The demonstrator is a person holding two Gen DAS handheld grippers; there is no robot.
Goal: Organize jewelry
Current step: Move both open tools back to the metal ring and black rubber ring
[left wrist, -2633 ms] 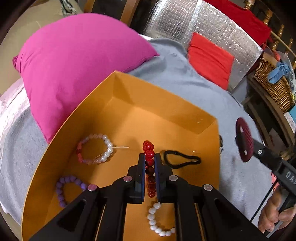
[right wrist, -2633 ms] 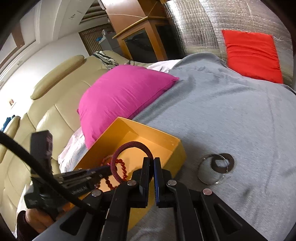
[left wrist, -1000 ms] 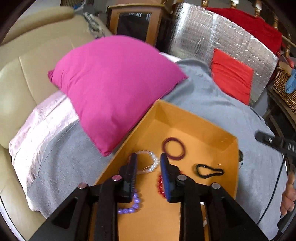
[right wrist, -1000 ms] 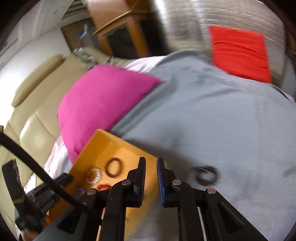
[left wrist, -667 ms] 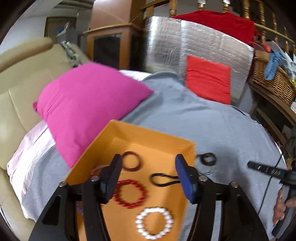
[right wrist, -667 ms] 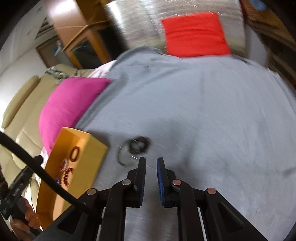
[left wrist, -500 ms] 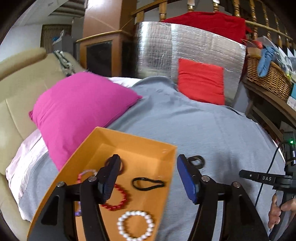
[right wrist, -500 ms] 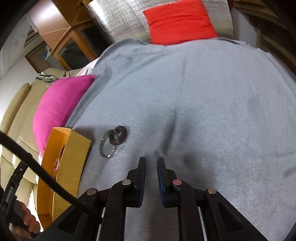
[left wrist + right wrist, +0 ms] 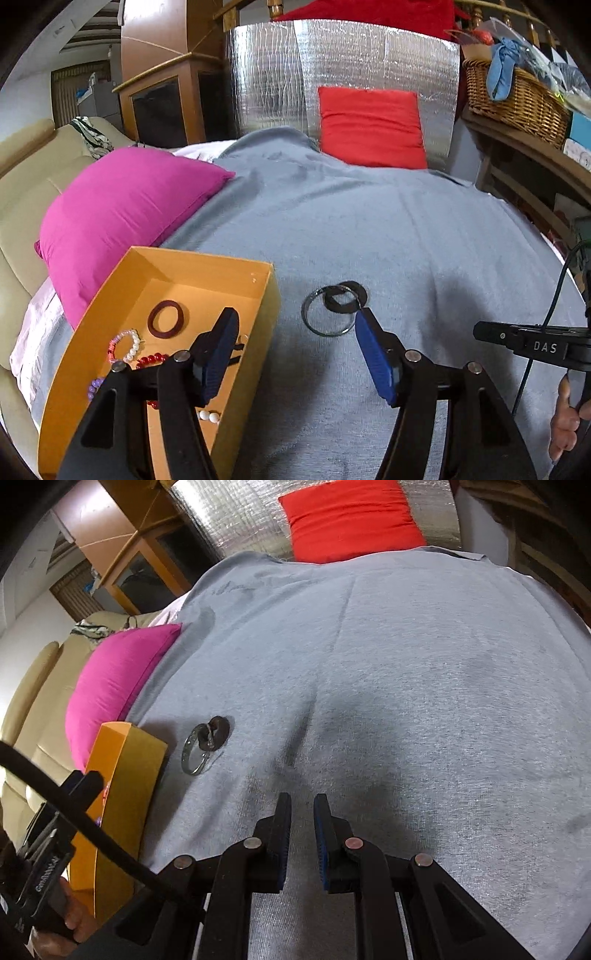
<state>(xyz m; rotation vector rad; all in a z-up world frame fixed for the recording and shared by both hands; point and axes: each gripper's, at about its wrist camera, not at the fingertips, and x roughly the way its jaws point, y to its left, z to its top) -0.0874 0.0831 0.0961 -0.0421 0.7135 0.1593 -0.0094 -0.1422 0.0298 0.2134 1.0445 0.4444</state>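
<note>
An orange box (image 9: pixel 266 291) at lower left holds a dark red ring bracelet (image 9: pixel 166 318), a pink and white bead bracelet (image 9: pixel 125 345), red beads (image 9: pixel 151 360), purple beads (image 9: pixel 94 386) and white beads (image 9: pixel 208 415). A silver bangle (image 9: pixel 327 314) overlapped by a dark ring (image 9: pixel 345 293) lies on the grey blanket (image 9: pixel 406 240) beside the box. My left gripper (image 9: pixel 293 328) is open and empty, just short of the bangle. My right gripper (image 9: pixel 301 808) is shut and empty over bare blanket, with the silver bangle (image 9: pixel 194 755) and the orange box (image 9: pixel 125 775) to its left.
A magenta pillow (image 9: pixel 125 206) lies behind the box. A red cushion (image 9: pixel 369 129) leans on a silver foil panel at the back, and a wicker basket (image 9: pixel 513 99) sits on a shelf at right. A beige sofa (image 9: pixel 22 177) runs along the left.
My left gripper let go of the red beads in the box, opened wide and swung right toward the bangle. My right gripper dropped the dark red ring in the box, then moved low over the blanket.
</note>
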